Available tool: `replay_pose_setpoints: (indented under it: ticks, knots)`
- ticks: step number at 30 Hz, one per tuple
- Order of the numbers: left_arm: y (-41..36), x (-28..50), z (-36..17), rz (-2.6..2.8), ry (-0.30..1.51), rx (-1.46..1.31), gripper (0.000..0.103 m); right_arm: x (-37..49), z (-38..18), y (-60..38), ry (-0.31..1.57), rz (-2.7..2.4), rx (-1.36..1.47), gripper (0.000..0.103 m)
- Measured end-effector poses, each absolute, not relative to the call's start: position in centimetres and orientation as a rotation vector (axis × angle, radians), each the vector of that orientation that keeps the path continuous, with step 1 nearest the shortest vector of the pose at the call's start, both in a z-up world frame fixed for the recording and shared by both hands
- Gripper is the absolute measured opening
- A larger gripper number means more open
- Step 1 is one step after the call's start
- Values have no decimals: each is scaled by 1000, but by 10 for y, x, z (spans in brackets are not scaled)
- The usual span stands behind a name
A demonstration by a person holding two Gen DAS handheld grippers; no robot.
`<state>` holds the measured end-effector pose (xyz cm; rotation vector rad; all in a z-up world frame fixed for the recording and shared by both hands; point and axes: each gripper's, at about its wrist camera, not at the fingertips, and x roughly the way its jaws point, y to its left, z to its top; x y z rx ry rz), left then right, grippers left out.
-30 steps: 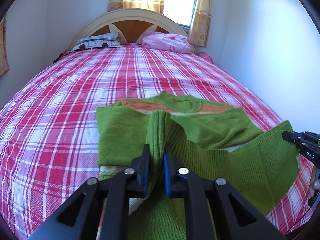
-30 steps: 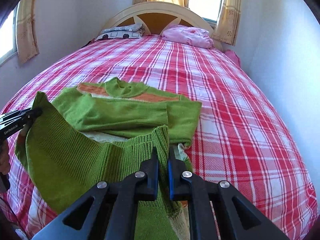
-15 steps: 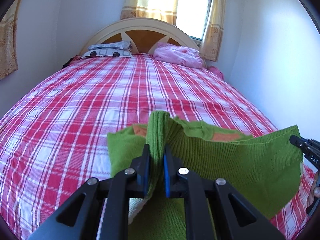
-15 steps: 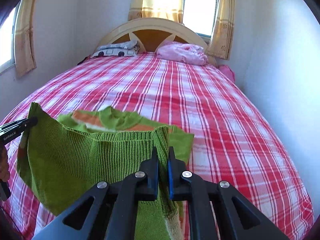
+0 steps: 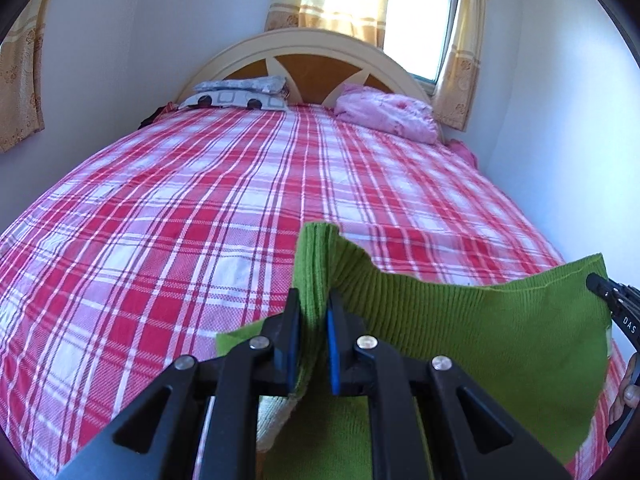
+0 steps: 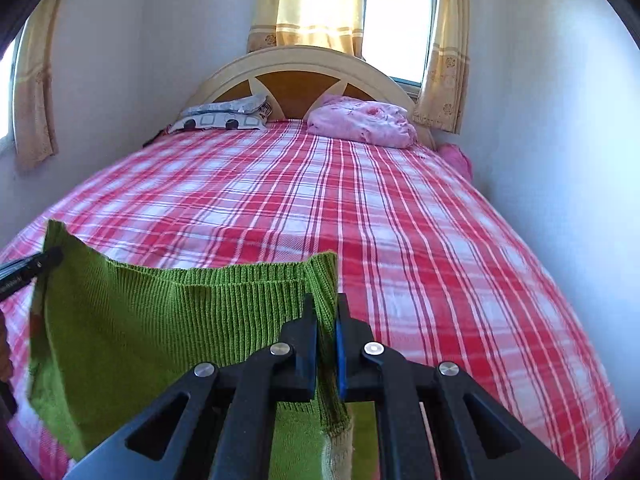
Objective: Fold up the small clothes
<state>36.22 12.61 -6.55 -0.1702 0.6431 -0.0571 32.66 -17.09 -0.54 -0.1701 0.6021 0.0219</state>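
At lower centre of the left wrist view, the left gripper [image 5: 311, 332] is clamped on the ribbed hem of the green knit sweater [image 5: 472, 320]; at lower centre of the right wrist view, the right gripper [image 6: 326, 344] is clamped on the hem's other corner. Compared with 1 second ago, the hem now stands raised well above the red plaid bedsheet [image 5: 180, 220], and the folded sleeves and orange-trimmed collar that lay in plain sight then are hidden behind the lifted panel. Only a small green corner shows at the lower left of the left gripper. Both views also frame more of the headboard [image 6: 296, 76] and window [image 6: 396, 28] than before.

Between the 2 grippers the hem runs roughly side to side across each frame, its ribs running up and down, sagging a little in the middle. In the left wrist view the right gripper's tip shows at the right edge, with fingertips [image 5: 628, 394] just below it.

At the upper centre of both views, a patterned pillow [image 5: 236, 94] and a pink bundle [image 5: 384, 116] lie by the headboard, well apart from the sweater
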Motion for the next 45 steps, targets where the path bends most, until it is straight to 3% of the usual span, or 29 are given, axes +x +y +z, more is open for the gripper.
replay_pose_setpoints:
  ticks: [6,8,12,19,26,28,30,31,36,45]
  knots:
    - [118,399,-105,18,718,-139,13,373,-50,-168,654,-25,-223,6]
    - [115,405,-117,75,735,-97,6,386,-68,-168,682,-45,-246,7]
    - [132,416,-134,95,820,-180,9,403,-98,-174,736,-83,-278,7]
    - [127,415,-133,98,825,-153,8,427,-123,-188,852,-91,-235,7]
    - [116,388,-103,58,775,-76,10,424,-123,-176,848,-112,-320,10]
    - [108,363,-89,19,745,-18,19,412,-103,-182,792,-68,-254,10]
    - [102,347,-84,14,732,28,50,385,-74,-191,699,-64,-191,15]
    - [102,333,-82,10,724,38,55,372,-62,-193,669,-67,-178,15]
    - [101,287,-88,-15,729,10,57,289,-34,-208,627,-63,-144,15]
    - [76,254,-120,-3,797,18,57,218,-92,-196,832,41,-138,15]
